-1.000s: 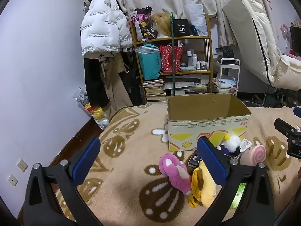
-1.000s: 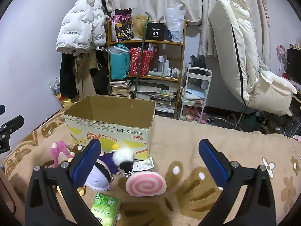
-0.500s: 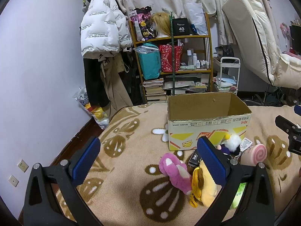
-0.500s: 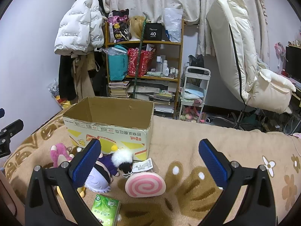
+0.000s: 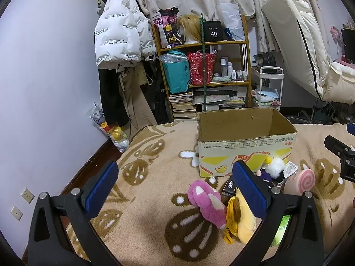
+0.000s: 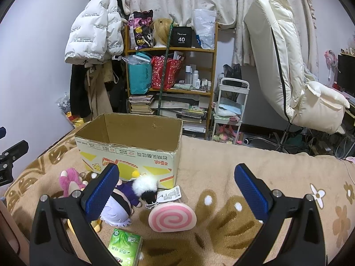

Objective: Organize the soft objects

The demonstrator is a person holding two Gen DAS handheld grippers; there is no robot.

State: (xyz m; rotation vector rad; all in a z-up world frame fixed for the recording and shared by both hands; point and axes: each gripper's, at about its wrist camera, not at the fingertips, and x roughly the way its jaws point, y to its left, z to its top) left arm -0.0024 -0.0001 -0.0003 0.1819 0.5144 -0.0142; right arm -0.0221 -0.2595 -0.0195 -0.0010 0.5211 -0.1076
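An open cardboard box (image 5: 246, 146) stands on the patterned blanket; it also shows in the right wrist view (image 6: 131, 153). In front of it lie soft toys: a pink plush (image 5: 206, 201), a yellow plush (image 5: 241, 219), a purple-and-white doll (image 6: 124, 204) and a pink swirl cushion (image 6: 172, 218). My left gripper (image 5: 175, 190) is open and empty, hovering left of and above the pink plush. My right gripper (image 6: 176, 191) is open and empty above the swirl cushion.
A green tissue pack (image 6: 125, 247) lies near the front edge. A small dark box (image 5: 230, 185) sits among the toys. A shelf (image 5: 204, 71), hanging coats (image 5: 119, 44), a white trolley (image 6: 230, 108) and a cream chair (image 6: 288, 71) stand beyond the bed.
Both grippers have risen and drifted slightly; the toys and box sit a little lower in view. Nothing was grasped or moved.
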